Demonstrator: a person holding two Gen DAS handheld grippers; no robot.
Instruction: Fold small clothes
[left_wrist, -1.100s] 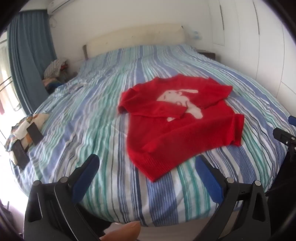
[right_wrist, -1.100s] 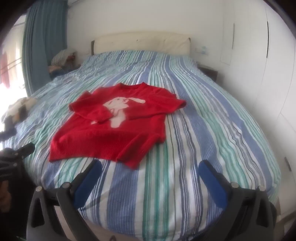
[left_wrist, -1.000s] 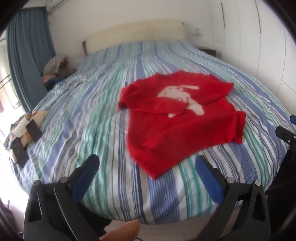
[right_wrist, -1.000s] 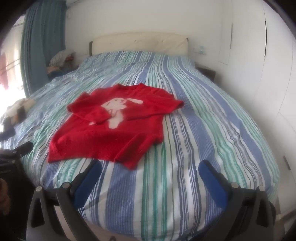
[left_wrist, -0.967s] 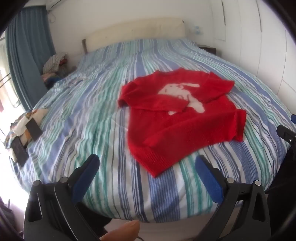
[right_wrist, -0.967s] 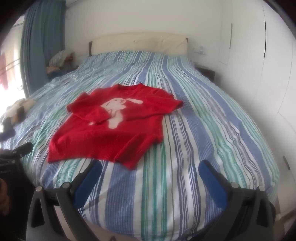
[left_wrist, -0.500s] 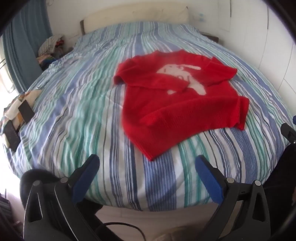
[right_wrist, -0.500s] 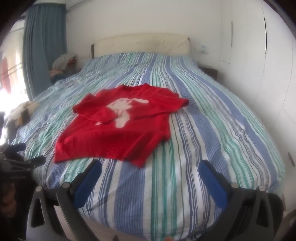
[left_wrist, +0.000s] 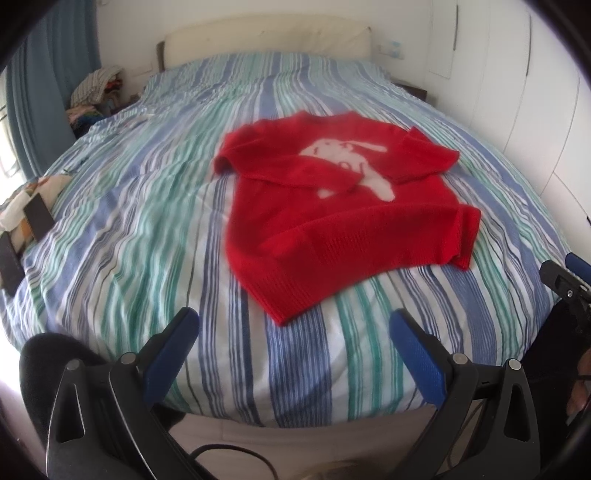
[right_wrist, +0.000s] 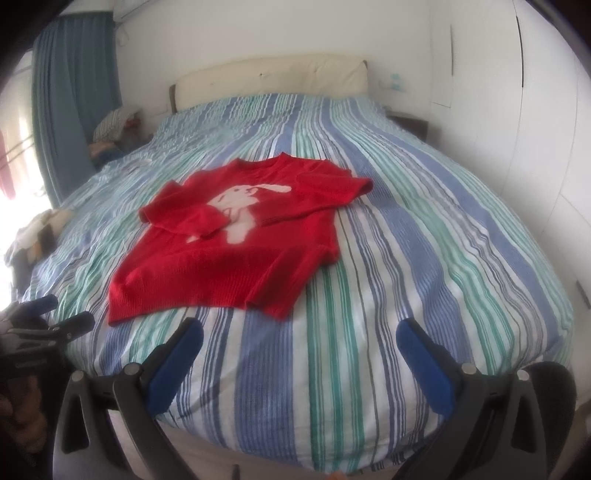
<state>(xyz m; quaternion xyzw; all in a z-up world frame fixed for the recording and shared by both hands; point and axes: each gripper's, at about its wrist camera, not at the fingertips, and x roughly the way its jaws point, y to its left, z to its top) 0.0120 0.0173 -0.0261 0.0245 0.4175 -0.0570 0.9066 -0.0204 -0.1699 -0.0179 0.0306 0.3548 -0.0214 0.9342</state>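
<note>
1. A red sweater (left_wrist: 332, 218) with a white animal motif lies flat on the striped bed (left_wrist: 122, 221), both sleeves folded across its chest.
2. In the left wrist view the sweater sits toward 1 o'clock of centre; in the right wrist view it sits toward 11 o'clock.
3. The left gripper (left_wrist: 293, 325) is released, its blue fingers (left_wrist: 170, 350) spread wide above the foot of the bed, apart from the hem.
4. The right gripper (right_wrist: 299, 334) is likewise released and holds nothing.
5. A cream headboard (right_wrist: 269, 83) stands at 12 o'clock, a blue curtain (right_wrist: 74, 103) at 10 o'clock.
</note>
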